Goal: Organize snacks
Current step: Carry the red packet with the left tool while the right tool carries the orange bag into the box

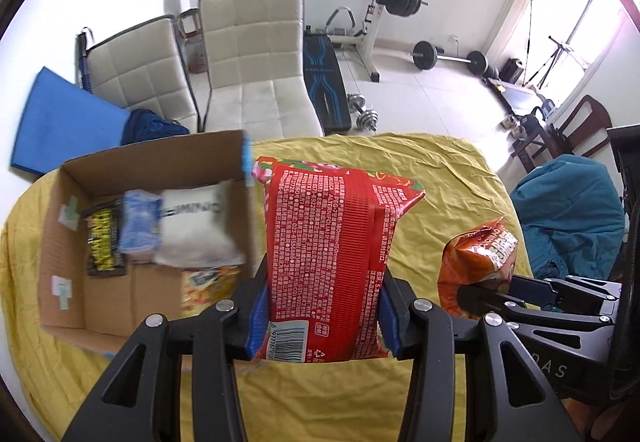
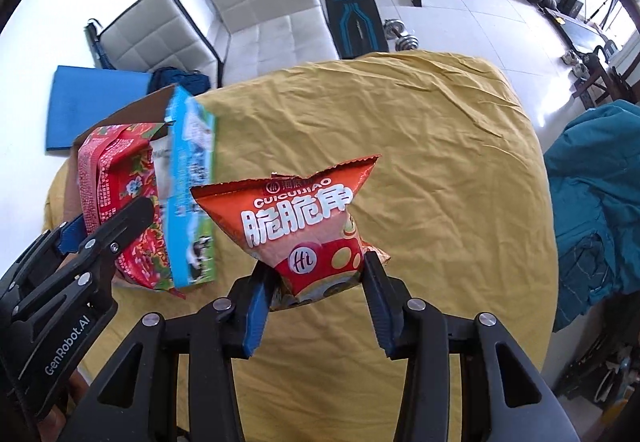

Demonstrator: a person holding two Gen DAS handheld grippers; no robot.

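My left gripper (image 1: 322, 306) is shut on a red snack packet (image 1: 324, 254), held upright above the yellow-covered table (image 1: 436, 178), just right of an open cardboard box (image 1: 68, 270). Inside the box lie a black-and-yellow packet (image 1: 103, 242), a light blue packet (image 1: 138, 226), a white packet (image 1: 196, 230) and a yellow packet (image 1: 206, 282). My right gripper (image 2: 318, 300) is shut on an orange chip bag (image 2: 304, 226), lifted over the table. In the right wrist view the left gripper (image 2: 108, 230) holds the red packet (image 2: 108, 170) beside the box's blue printed wall (image 2: 192, 194).
Two white padded chairs (image 1: 248, 54) stand beyond the table, with a blue mat (image 1: 60, 122) to the left. A weight bench (image 1: 324, 82), barbells and dumbbells (image 1: 362, 110) fill the floor behind. A teal cloth (image 1: 568, 214) drapes over a chair at right.
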